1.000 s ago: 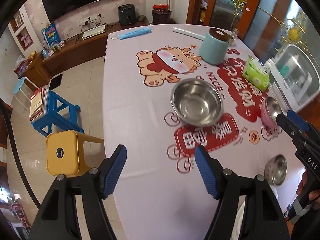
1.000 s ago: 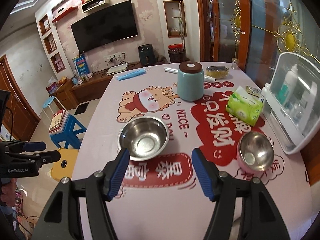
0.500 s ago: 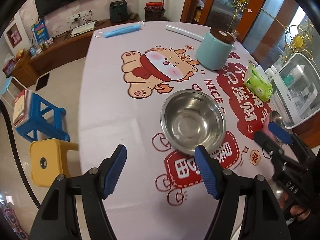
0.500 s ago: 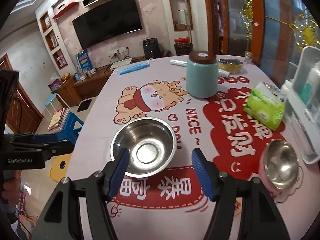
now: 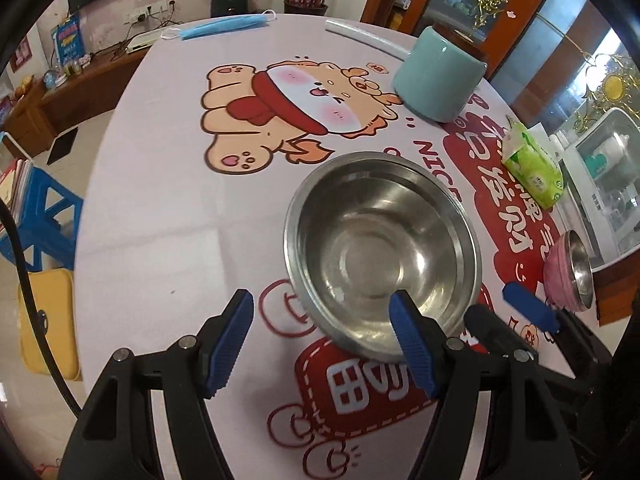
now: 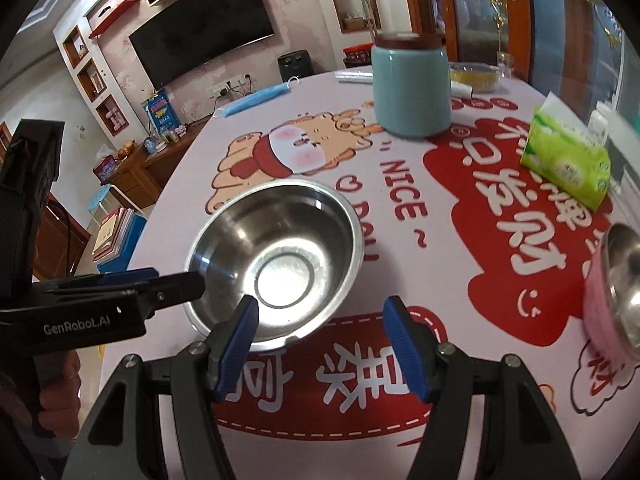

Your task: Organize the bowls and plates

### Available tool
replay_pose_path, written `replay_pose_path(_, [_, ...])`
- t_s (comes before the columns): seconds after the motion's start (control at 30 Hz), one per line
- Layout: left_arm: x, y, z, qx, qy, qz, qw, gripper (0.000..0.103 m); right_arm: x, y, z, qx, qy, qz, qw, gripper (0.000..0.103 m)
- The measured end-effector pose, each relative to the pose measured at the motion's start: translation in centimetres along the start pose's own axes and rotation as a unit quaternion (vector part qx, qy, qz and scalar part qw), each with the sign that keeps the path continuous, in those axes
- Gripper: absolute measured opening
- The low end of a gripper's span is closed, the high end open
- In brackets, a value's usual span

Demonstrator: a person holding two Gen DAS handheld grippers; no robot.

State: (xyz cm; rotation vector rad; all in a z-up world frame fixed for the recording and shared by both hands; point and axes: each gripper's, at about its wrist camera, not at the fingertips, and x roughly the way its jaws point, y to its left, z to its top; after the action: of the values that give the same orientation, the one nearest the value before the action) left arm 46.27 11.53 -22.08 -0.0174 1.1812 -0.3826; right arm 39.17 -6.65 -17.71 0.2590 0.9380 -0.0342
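stainless and empty, the big steel bowl (image 5: 382,250) sat upright on the printed tablecloth (image 5: 168,208), roughly mid-table, over the edge of the red patch with white characters. both hand-held tools were aimed down at it from the near side. the left gripper (image 5: 326,338) had its blue pads spread apart with nothing between them; its right-hand pad overlapped the bowl's near rim in the left wrist view, though i couldn't tell whether it touched. the bowl lay ahead of it and off to its right. the right gripper (image 6: 320,342) was parted too and held nothing; from it the bowl lay just ahead and to the left, its left pad crossing the near rim in the picture.

being round, the bowl had no long axis to line up with, so i'd say what mattered was a jaw straddling the rim wall. both looked about equally near; the left tool's black tip, seen from the right wrist view, reached the bowl's left edge.

a smaller pink bowl (image 6: 612,292) with a steel lining stood well apart to the right, closer to the right hand. a teal canister (image 6: 410,90) and a green tissue pack (image 6: 568,162) stood farther back, clear of all this.
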Motion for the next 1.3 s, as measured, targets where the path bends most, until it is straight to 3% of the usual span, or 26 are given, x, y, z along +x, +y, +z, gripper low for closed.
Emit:
replay_pose_path(0.07, [0.7, 0.0, -0.1, -0.002, 0.003, 0.000, 1.0000, 0.069, 0.5, -0.2, -0.3, 0.009, 0.000, 0.005, 1.000, 0.065])
replay_pose_path(0.23, [2.2, 0.1, -0.5, -0.002, 0.015, -0.003, 0.9999, 0.055, 1.6, -0.5, -0.9, 0.023, 0.010, 0.010, 1.000, 0.064])
replay_pose_path(0.5, [3.0, 0.4, -0.9, -0.014, 0.016, -0.027, 0.9994, 0.039, 1.9, -0.4, -0.8, 0.030, 0.004, 0.036, 0.999, 0.042])
replay_pose_path(0.57, [3.0, 0.3, -1.0, -0.011, 0.016, -0.033, 0.9993, 0.033, 1.9, -0.3, -0.8, 0.025, 0.004, 0.039, 0.999, 0.032])
replay_pose_path(0.7, [3.1, 0.0, -1.5, 0.006, 0.017, -0.031, 0.9994, 0.028, 1.9, -0.1, -0.9, 0.020, 0.009, 0.040, 0.999, 0.027])
replay_pose_path(1.03, [2.2, 0.8, -3.1, -0.013, 0.023, -0.037, 0.9990, 0.027, 1.0, 0.7, -1.8, 0.009, 0.022, 0.041, 0.999, 0.023])
replay_pose_path(1.3, [0.5, 1.5, -6.2, -0.023, 0.044, -0.031, 0.9983, 0.027, -0.8, 2.0, -4.1, 0.001, 0.050, 0.046, 0.998, 0.023])
